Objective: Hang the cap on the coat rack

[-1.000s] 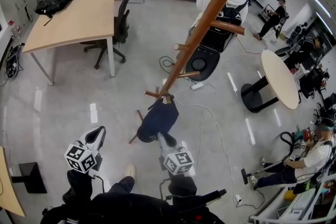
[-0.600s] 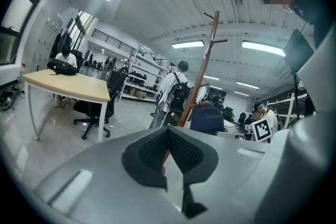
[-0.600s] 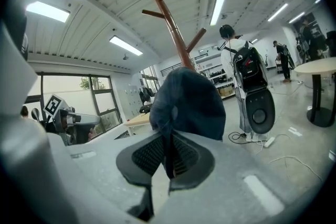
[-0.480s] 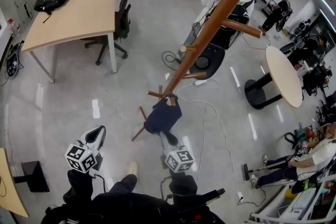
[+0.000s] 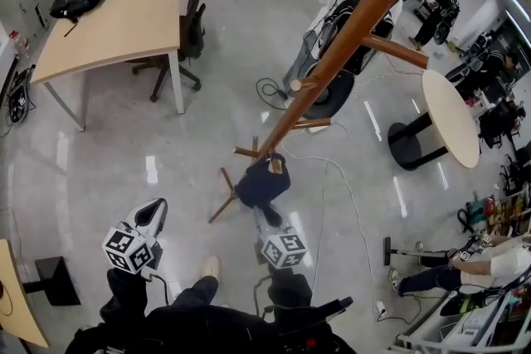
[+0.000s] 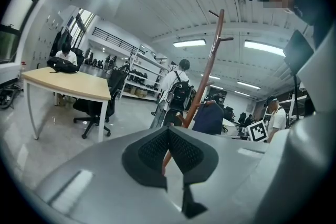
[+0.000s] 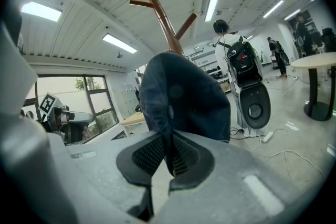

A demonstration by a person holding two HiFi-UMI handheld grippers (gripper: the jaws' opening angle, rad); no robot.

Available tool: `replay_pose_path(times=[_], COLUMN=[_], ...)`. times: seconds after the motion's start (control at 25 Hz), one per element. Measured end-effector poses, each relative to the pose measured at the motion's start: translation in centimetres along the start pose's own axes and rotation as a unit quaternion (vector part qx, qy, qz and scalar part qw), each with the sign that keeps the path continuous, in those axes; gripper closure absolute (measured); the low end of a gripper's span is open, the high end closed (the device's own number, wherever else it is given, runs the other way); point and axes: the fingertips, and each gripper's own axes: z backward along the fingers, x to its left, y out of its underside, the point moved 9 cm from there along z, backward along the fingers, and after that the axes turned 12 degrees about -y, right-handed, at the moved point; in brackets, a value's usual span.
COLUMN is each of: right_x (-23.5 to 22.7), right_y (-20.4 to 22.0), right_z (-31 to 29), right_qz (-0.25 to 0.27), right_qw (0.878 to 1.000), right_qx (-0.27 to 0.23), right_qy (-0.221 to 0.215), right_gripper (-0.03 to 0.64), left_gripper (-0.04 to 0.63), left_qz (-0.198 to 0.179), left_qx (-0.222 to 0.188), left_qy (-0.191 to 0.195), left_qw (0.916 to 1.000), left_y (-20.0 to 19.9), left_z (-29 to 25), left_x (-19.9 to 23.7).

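The right gripper [image 5: 267, 216] is clenched on the fabric edge of the dark navy cap [image 5: 260, 185], holding it up against the lower pegs of the wooden coat rack [image 5: 348, 29]. Whether it is hooked cannot be told. The left gripper [image 5: 153, 216] hangs apart, jaws together and empty.

The fabric cap [image 5: 262, 182] is being shown in plain dark navy. The slanted wooden coat rack [image 5: 348, 37] is being seen in reddish brown. Black-and-white square markers [image 5: 130, 249] are being displayed on the grey left gripper [image 5: 152, 213] and grey right gripper [image 5: 269, 217], whose ribbed pads [image 6: 152, 149] are being seen as black.
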Motion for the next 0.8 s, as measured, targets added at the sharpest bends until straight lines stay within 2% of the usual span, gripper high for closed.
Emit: replay_pose_path(times=[0.8], right_x=[-2.2], right_y=[0.3], right_z=[-3.2], right_qz=[-0.012], right_qw=[1.000], right_qx=[0.007], right_qy=[0.006], right_gripper=[0.604], left_gripper=[0.593], left_qz=[0.006], left_qx=[0.007], left_qy=[-0.020], left_qw=[0.9998], left_y=[0.1], left_z=[-0.6], left_x=[1.8])
